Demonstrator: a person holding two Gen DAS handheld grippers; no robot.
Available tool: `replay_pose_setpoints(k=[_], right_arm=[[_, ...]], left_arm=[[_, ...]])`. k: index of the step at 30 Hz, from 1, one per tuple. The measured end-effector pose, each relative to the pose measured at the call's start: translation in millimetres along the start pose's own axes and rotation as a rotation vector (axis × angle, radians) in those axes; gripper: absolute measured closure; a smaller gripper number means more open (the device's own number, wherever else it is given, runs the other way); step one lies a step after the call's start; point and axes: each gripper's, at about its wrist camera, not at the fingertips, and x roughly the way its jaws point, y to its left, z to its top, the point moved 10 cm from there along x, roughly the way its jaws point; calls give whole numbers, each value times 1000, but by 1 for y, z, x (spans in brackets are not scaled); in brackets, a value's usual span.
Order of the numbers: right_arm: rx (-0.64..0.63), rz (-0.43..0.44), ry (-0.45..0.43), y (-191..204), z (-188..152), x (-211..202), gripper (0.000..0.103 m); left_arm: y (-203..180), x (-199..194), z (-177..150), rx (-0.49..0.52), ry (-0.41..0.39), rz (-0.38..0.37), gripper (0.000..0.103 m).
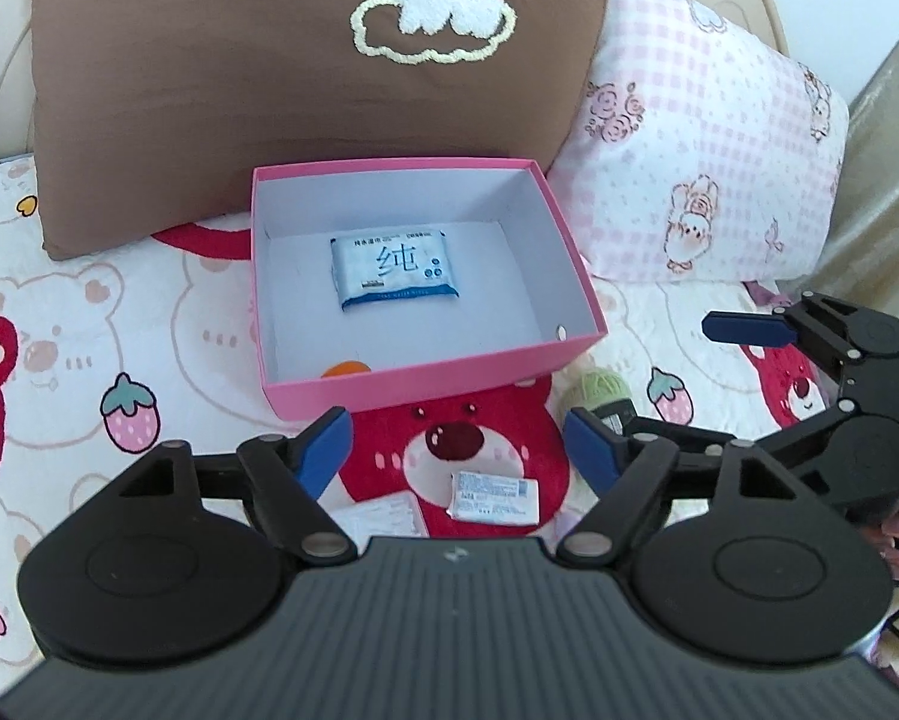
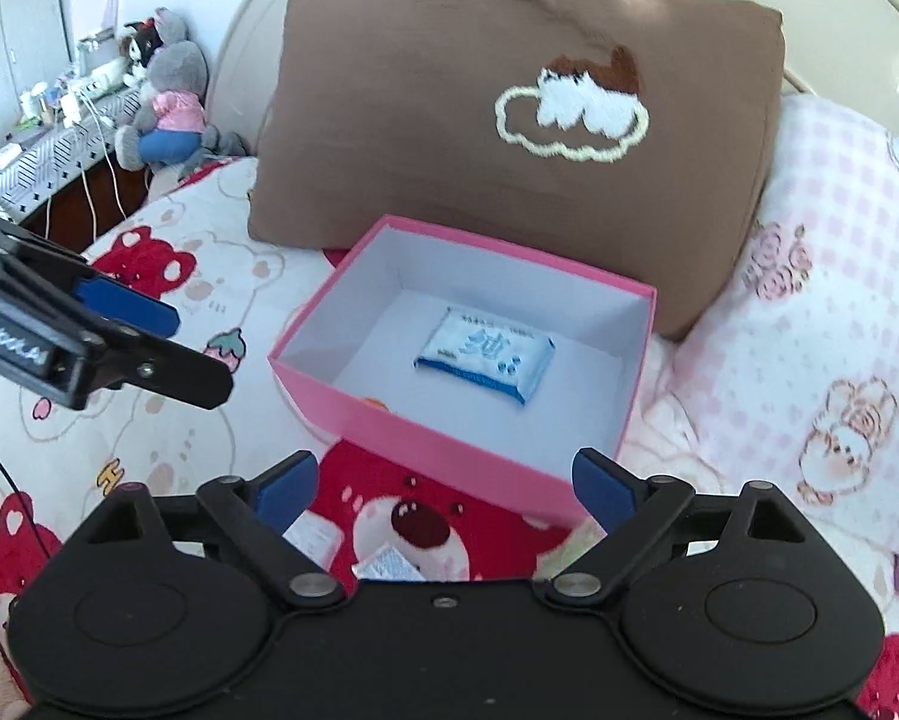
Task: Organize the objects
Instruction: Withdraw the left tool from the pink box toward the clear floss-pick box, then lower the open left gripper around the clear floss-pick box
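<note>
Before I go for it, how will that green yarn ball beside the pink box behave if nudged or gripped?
The green yarn ball looks round and soft, so it would probably roll on the quilt if nudged, and squash under closing jaws. It likely weighs little. Only part of it shows behind a finger.

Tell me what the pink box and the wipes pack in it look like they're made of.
Box: probably cardboard, matte pink outside, plain white inside, judging by its thin stiff walls and sharp folded corners. Wipes pack: likely soft plastic film, slightly glossy, with printed blue lettering and crimped ends.
</note>
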Motion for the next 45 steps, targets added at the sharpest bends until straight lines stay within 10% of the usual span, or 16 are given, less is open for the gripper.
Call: replay_pose_setpoints(k=[16, 45], right_arm=[[2, -5, 72, 14, -30, -18, 9], [-44, 48, 204, 54, -75, -22, 9]], left_arm=[[-1, -21, -30, 80, 24, 34, 3], [4, -26, -79, 102, 105, -4, 3]])
